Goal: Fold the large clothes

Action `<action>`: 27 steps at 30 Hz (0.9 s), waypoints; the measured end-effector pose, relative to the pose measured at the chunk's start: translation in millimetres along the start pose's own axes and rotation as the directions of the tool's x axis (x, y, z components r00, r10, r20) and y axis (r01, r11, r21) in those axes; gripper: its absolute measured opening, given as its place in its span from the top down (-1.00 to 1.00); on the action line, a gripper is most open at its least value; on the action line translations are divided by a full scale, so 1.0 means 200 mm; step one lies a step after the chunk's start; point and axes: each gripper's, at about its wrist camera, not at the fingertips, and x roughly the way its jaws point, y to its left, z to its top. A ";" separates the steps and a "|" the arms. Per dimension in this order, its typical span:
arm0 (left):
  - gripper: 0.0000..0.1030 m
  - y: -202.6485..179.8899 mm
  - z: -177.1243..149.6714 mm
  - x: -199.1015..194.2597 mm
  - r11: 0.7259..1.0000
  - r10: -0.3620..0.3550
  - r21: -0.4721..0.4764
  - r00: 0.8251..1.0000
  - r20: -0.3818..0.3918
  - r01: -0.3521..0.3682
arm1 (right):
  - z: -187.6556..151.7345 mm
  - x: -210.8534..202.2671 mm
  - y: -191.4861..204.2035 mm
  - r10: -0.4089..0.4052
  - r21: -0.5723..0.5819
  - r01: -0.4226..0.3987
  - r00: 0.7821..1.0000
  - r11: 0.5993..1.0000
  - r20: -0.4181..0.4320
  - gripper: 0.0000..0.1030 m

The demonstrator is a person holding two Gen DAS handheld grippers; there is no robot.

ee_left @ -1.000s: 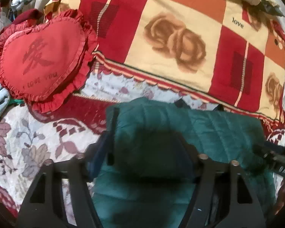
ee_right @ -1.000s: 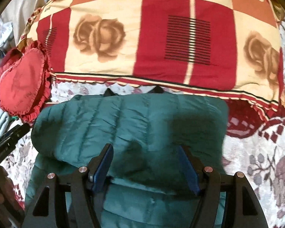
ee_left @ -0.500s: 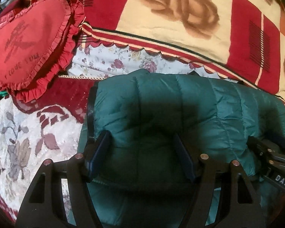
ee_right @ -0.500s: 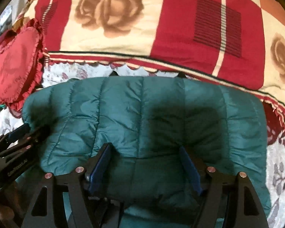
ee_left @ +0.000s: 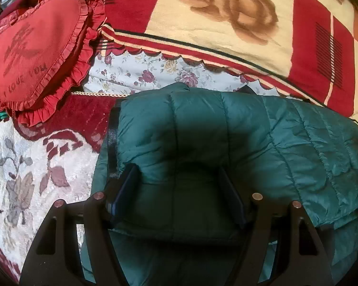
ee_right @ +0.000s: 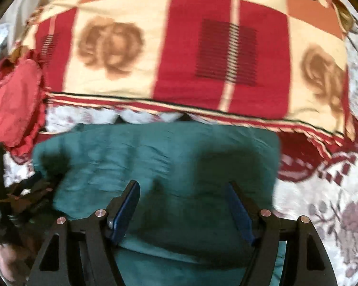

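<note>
A dark green quilted puffer jacket (ee_left: 226,143) lies folded over on the bed; it also shows in the right wrist view (ee_right: 155,162). My left gripper (ee_left: 176,174) is open, its blue-padded fingers (ee_left: 124,190) spread over the jacket's left part, the fold's edge between them. My right gripper (ee_right: 182,188) is open above the jacket's right part, with fingers (ee_right: 126,205) wide apart. The left gripper shows blurred at the left edge of the right wrist view (ee_right: 23,190).
A red and cream rose-patterned blanket (ee_left: 226,23) lies beyond the jacket. A red heart-shaped frilled pillow (ee_left: 35,47) sits at the far left. A floral bedspread (ee_left: 35,166) covers the bed around the jacket.
Both grippers stayed open. The left one came lower and closer over the jacket. The right one drew back and up; its view is blurred from motion.
</note>
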 end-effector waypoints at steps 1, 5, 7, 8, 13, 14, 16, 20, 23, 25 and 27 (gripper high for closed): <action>-0.38 0.00 0.00 0.00 1.000 -0.001 0.000 1.000 0.001 0.001 | -0.01 0.03 -0.02 -0.015 0.009 0.015 1.000 1.000 -0.016 -0.39; -0.38 0.00 -0.01 0.01 1.000 -0.003 0.002 1.000 0.013 0.003 | -0.05 0.15 -0.09 -0.016 0.041 0.017 0.999 0.999 -0.032 -0.40; -0.39 0.00 -0.01 0.01 1.000 -0.002 0.003 1.000 0.017 0.002 | -0.06 0.19 -0.08 -0.024 0.032 0.024 0.999 0.999 -0.025 -0.45; -0.39 0.00 -0.01 0.01 1.000 -0.002 0.004 1.000 0.018 0.002 | -0.06 0.21 -0.08 -0.022 0.029 0.023 0.999 0.999 -0.034 -0.49; -0.39 0.00 -0.01 0.01 1.000 0.000 0.005 1.000 0.021 0.000 | -0.05 0.17 -0.10 -0.010 0.038 0.012 0.999 0.999 -0.047 -0.50; -0.39 0.00 -0.01 0.02 1.000 -0.003 0.003 1.000 0.021 0.003 | -0.05 0.13 -0.10 -0.005 0.045 0.006 0.999 0.999 -0.033 -0.50; -0.39 0.00 -0.02 0.01 1.000 -0.006 0.000 1.000 0.023 0.006 | -0.07 0.07 -0.12 0.008 0.062 -0.008 1.000 0.998 -0.007 -0.50; -0.39 0.00 -0.02 0.01 1.000 -0.005 0.001 1.000 0.025 0.005 | -0.11 -0.02 -0.13 0.007 0.046 -0.007 1.000 0.999 0.010 -0.50; -0.39 0.00 -0.02 0.01 1.000 -0.004 0.002 1.000 0.027 0.004 | -0.15 0.03 -0.10 -0.018 0.018 0.018 0.999 1.000 -0.027 -0.50; -0.39 0.00 -0.02 0.01 1.000 -0.006 0.002 1.000 0.028 0.006 | -0.16 0.06 -0.09 -0.033 0.005 0.033 0.999 0.999 -0.026 -0.55; -0.39 0.00 -0.02 0.01 1.000 -0.008 0.000 1.000 0.027 0.008 | -0.18 0.10 -0.08 -0.049 -0.009 0.049 0.998 0.999 -0.025 -0.60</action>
